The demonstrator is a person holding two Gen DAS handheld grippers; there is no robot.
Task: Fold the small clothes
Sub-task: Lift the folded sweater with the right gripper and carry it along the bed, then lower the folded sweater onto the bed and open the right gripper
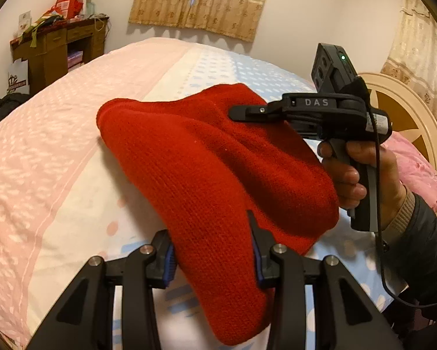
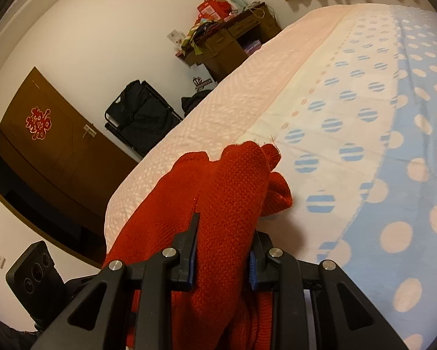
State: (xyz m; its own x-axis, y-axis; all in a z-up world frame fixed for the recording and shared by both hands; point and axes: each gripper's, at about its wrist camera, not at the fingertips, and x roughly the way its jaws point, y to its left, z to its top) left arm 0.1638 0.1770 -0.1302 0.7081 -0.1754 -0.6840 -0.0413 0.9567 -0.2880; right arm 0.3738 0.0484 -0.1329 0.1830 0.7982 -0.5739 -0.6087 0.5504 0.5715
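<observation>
My left tongs (image 1: 214, 250) clamp the near edge of the red knitted garment (image 1: 206, 160) at lower centre. My right tongs (image 2: 222, 250) pinch another bunched part of it, lifted over the pink, white and blue dotted bedspread (image 2: 364, 122).

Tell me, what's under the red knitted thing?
Under the red knitted garment lies the bed sheet, cream and blue with dots, pink at the side. Both tools, left and right, hold it up. The sheet directly beneath is hidden.
</observation>
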